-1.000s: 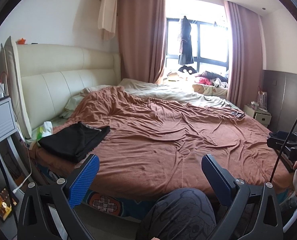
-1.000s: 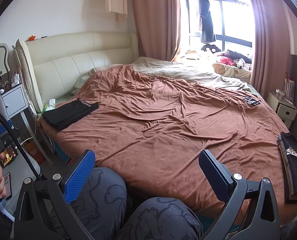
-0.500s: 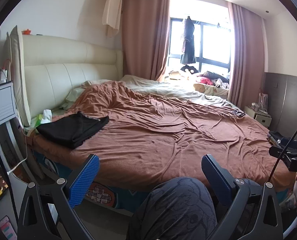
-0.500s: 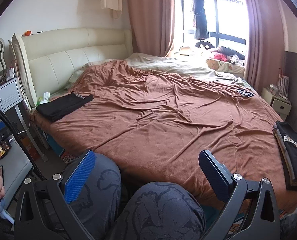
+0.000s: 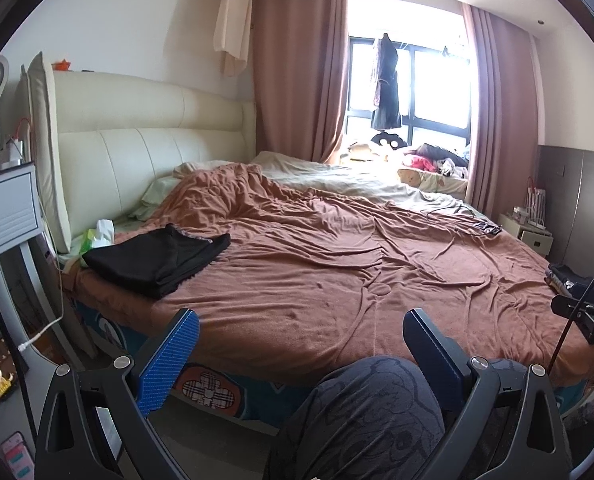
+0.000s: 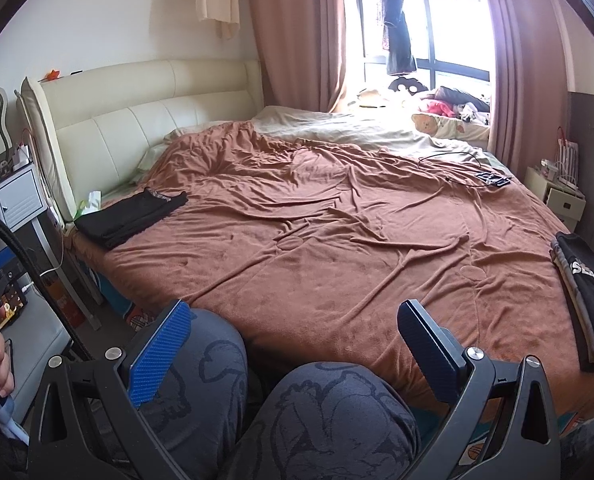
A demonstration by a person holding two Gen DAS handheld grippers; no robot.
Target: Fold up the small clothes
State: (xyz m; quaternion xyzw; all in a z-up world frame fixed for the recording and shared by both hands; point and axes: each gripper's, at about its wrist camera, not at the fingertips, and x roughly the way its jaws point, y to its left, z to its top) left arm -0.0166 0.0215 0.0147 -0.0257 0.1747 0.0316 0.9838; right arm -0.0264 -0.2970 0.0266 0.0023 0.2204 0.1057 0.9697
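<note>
Rumpled brown bedding (image 5: 337,280) covers the wide bed in front of the seated person, whose patterned trouser knees (image 6: 337,412) fill the bottom of both wrist views. Two lots of clothing lie on it, well apart. A folded black garment (image 5: 157,258) rests at the near left corner beside the cream headboard (image 5: 137,148), its long axis running diagonally away toward the bed's middle. A stack of dark printed clothes (image 6: 589,300) sits at the near right edge, long axis running roughly along that edge.

Both tools hover low over the person's lap, short of the mattress. The left gripper (image 5: 301,344) has its jaws spread wide with nothing between them; the right gripper (image 6: 293,332) is likewise wide apart and empty.

The right-hand stack lies forward and to the right of the right gripper, clearly nearer to it than to the left one. The folded garment lies forward-left, nearer the left gripper. Judging by this, the stack is the supply, so a first reach would fall to the right hand.
</note>
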